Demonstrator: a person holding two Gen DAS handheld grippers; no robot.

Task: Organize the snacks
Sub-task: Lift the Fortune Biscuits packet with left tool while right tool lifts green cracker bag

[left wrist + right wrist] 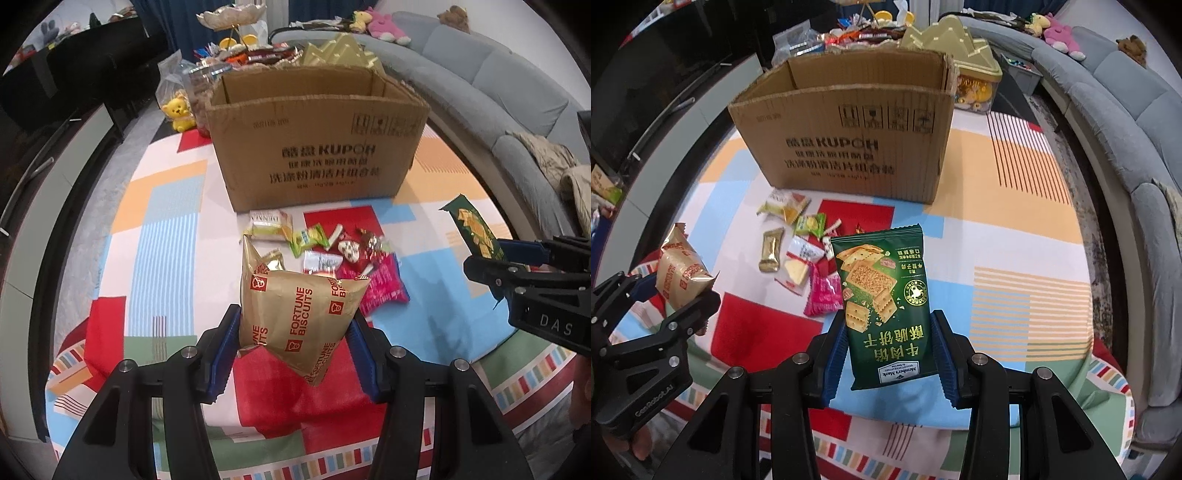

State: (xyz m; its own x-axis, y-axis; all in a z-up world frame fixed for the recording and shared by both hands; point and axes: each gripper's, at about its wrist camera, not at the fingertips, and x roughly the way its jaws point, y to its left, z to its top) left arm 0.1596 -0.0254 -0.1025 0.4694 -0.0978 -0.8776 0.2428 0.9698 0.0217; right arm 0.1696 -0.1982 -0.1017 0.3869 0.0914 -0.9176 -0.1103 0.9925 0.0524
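Observation:
My left gripper (293, 336) is shut on a gold Fortune Biscuits packet (295, 317), held above the table; the same packet (681, 275) shows at the left of the right wrist view. My right gripper (888, 354) is shut on a dark green cracker packet (882, 306), also lifted; this green packet (474, 229) appears at the right in the left wrist view. An open cardboard box (317, 147) (846, 136) stands behind. Several small snack packets (332, 251) (798, 254) lie on the cloth in front of the box.
The table wears a patchwork cloth (1015, 221) of many colours. Behind the box are a gold tin (964, 51), a yellow bear toy (179, 112) and more sweets. A grey sofa (1126, 110) curves along the right with plush toys on it.

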